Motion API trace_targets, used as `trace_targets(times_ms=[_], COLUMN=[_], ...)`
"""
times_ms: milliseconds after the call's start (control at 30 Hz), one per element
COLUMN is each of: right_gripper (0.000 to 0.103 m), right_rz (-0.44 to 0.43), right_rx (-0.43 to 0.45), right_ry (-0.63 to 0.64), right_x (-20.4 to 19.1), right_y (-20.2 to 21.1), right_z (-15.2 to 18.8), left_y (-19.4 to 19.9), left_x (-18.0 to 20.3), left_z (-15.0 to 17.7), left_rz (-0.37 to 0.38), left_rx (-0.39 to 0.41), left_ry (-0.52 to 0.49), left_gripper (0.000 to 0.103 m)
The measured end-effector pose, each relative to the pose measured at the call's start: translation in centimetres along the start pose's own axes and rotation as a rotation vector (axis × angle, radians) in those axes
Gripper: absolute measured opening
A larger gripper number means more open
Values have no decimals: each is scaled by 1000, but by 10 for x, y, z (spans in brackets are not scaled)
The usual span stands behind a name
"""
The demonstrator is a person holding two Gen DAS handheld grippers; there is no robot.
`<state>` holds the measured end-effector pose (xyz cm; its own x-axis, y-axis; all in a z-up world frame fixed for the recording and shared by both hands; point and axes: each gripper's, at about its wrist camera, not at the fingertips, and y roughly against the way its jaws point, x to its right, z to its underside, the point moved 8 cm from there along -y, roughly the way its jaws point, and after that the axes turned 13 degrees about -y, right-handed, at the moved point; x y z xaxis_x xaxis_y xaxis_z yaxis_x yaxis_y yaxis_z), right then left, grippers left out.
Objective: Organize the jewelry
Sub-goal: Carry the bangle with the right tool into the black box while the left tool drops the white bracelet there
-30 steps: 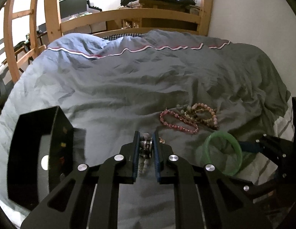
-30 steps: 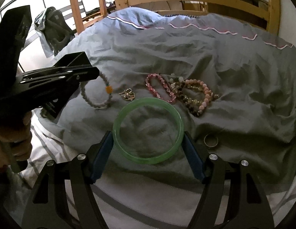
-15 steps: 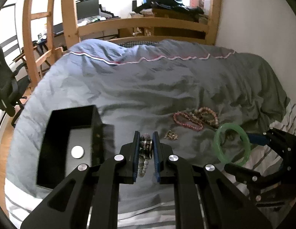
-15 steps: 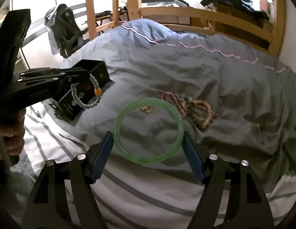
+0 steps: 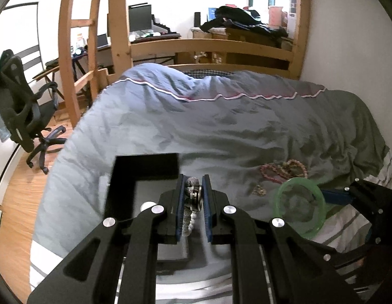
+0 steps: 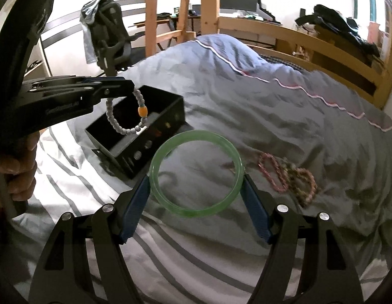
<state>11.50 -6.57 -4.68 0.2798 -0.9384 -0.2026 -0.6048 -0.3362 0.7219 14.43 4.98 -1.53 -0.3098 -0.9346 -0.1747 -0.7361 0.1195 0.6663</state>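
Note:
My left gripper [image 5: 192, 190] is shut on a grey bead bracelet [image 5: 192, 202] with one orange bead, which hangs [image 6: 125, 126] over the open black jewelry box [image 5: 122, 190], also in the right wrist view [image 6: 155, 124]. My right gripper [image 6: 194, 190] is shut on a green bangle [image 6: 193, 207], held in the air right of the box; it also shows in the left wrist view [image 5: 320, 215]. Pink and beige bead bracelets [image 6: 289, 177] and a small gold piece [image 5: 258, 190] lie on the grey duvet.
The box stands near the bed's front edge on the grey duvet [image 5: 221, 126] and striped sheet [image 6: 170, 248]. A wooden bed frame [image 5: 211, 48] lies beyond. An office chair [image 5: 21, 109] stands on the floor at left.
Both grippers have risen and swung left with their loads. The grey bracelet has gone from lying on the duvet to hanging over the black box. The bangle is lifted clear of the duvet.

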Motion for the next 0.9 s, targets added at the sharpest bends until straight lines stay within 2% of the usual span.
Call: trace_targets(times_ms=[267, 500, 900], right_gripper=[72, 72, 72], right_rz=[-16, -26, -56], right_rx=[-7, -23, -121], right_ry=[31, 85, 127], right_x=[-39, -80, -128], right_y=[-15, -36, -88], right_z=[-23, -36, -28], left_y=[1, -7, -27], left_x=[-51, -84, -103], left_z=[8, 19, 32], left_rz=[-46, -54, 16], left_rx=[-9, -25, -74], left_ry=[41, 103, 196], left_gripper=[13, 13, 13])
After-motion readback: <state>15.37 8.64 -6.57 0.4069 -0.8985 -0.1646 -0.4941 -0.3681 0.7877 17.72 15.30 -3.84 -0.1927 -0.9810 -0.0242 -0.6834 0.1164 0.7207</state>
